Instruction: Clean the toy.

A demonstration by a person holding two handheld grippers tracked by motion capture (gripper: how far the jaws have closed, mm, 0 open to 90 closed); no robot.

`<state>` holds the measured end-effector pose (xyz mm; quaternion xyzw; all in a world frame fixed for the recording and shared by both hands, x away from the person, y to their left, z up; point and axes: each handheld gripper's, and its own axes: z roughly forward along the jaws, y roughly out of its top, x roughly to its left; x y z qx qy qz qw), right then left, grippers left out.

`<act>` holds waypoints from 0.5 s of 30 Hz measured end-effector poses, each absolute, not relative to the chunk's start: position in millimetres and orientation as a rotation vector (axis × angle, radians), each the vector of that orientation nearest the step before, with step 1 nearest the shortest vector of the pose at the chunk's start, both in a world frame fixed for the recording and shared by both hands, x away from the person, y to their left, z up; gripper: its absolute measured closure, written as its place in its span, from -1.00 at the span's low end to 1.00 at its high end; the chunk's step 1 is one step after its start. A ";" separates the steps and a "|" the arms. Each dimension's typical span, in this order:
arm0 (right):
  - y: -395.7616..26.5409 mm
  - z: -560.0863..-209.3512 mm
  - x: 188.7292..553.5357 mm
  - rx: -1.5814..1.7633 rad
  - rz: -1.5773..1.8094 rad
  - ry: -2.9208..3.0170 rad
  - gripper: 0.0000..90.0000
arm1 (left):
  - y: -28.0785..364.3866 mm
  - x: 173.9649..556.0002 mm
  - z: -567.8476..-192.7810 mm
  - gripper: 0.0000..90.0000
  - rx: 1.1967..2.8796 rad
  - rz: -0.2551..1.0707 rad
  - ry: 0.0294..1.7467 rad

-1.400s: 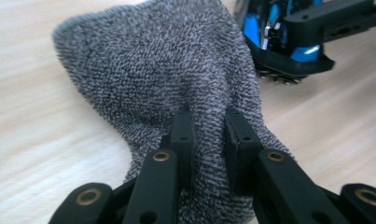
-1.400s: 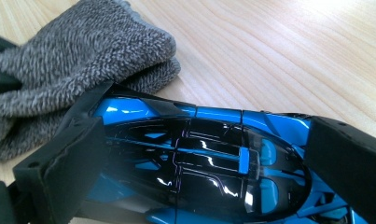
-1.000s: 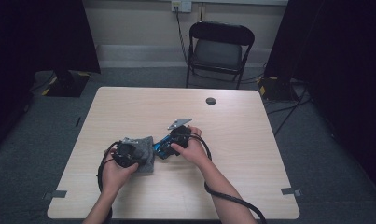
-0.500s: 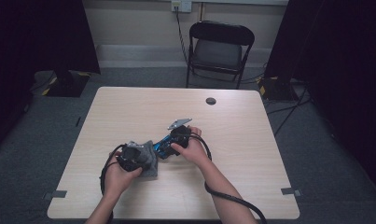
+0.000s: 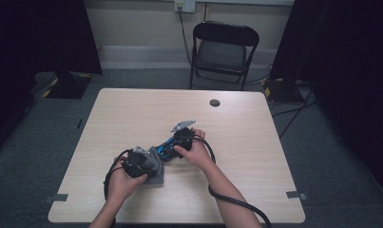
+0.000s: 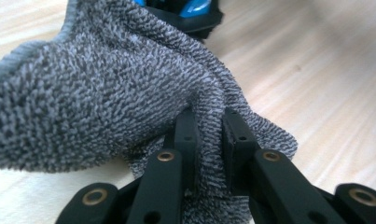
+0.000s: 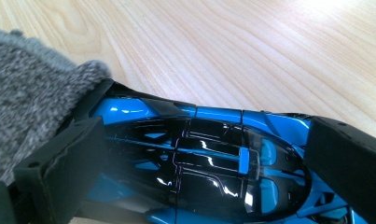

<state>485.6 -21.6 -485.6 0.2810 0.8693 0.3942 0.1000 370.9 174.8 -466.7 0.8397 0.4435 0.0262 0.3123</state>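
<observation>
Two things are being worked together near the middle of the light wooden table [image 5: 255, 142]: a grey knitted cloth [image 6: 106, 84] is being pinched between the pressed-together jaws of the left gripper [image 6: 208, 135], while a blue and black toy car [image 7: 199, 163] is being clamped across its body by the right gripper [image 7: 199, 158]. Wiping appears to be under way; the cloth should next be drawn along the car. Beyond the table, a black folding chair [image 5: 225, 47] is being left unused on grey carpet.

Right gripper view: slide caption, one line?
Right hand-held gripper clamps a blue-and-black toy car over the wooden table, grey cloth at its end.
</observation>
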 end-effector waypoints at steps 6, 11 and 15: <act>-21.5 -485.7 485.5 0.830 1.166 2.569 -1.00 | 163.8 366.1 -465.4 0.75 2.237 0.043 1.134; -21.5 -485.7 485.5 0.830 1.166 2.569 -1.00 | 153.5 361.8 -465.1 0.75 2.261 0.023 1.088; -21.6 -485.8 485.5 0.830 1.167 2.568 -1.00 | 145.3 358.1 -463.6 0.75 2.273 0.006 1.058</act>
